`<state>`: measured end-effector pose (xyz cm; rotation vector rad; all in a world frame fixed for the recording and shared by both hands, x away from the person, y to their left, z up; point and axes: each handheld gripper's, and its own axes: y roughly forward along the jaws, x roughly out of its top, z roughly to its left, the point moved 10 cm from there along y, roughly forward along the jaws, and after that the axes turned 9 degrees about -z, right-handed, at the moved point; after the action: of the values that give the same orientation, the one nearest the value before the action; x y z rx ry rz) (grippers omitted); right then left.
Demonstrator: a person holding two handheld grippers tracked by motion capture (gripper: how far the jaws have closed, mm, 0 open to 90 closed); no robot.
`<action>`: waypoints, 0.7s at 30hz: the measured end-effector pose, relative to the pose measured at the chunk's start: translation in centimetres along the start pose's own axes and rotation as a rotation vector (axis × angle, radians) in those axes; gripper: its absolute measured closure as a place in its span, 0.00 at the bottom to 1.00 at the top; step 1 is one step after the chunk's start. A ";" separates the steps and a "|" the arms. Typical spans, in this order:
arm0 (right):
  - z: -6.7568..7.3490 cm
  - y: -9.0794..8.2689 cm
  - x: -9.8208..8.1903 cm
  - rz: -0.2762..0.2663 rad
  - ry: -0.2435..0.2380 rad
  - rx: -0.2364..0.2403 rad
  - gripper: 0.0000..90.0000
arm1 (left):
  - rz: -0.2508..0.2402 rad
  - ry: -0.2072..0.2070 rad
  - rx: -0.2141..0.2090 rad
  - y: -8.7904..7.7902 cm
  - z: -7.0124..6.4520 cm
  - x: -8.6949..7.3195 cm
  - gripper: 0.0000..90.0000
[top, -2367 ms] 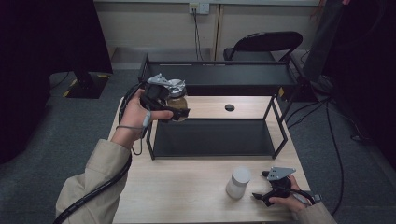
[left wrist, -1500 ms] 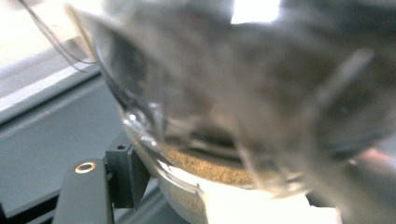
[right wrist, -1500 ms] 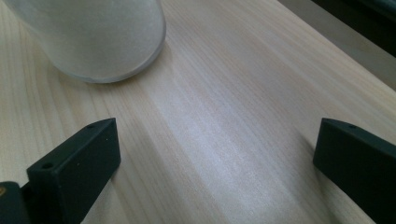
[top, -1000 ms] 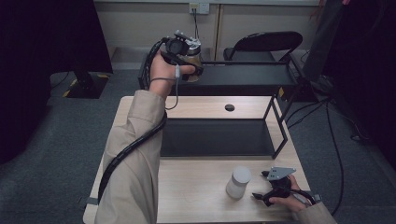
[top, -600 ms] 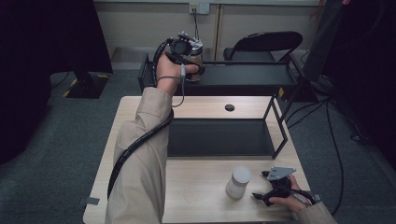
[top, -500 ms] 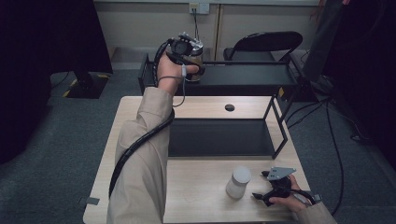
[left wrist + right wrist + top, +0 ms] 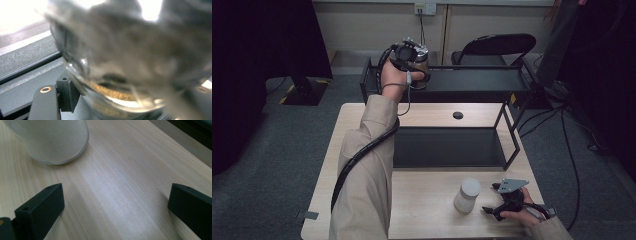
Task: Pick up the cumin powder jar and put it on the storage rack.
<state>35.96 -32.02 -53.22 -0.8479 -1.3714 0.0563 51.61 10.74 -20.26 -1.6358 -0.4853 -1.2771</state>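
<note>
Glass jar (image 7: 421,64) above black shelf (image 7: 482,80)

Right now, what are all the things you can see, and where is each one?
Jar: one, clear glass with brown stuff inside, held over the rack's top shelf.
Bottle: one, white, on the table's near side.
Rack: one, black, two shelves, at the table's far side.
Table: one, light wood.
Chair: one, black, behind the rack.
Left hand-held gripper: shut on the jar.
Right hand-held gripper: open, beside the bottle.
</note>
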 end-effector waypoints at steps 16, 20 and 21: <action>0.0 0.0 0.0 0.001 -0.001 -0.001 0.00 | -0.017 -0.008 0.007 0.0 -0.1 -0.3 0.33; 0.0 0.0 0.0 0.000 0.000 0.000 0.00 | -0.019 -0.008 0.007 0.0 -0.1 -0.3 0.33; 0.0 0.0 0.0 0.001 -0.001 -0.001 0.00 | -0.021 -0.009 0.011 0.0 -0.1 -0.3 0.32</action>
<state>35.95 -32.01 -53.21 -0.8490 -1.3717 0.0566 51.42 10.68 -20.49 -1.6320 -0.5152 -1.2805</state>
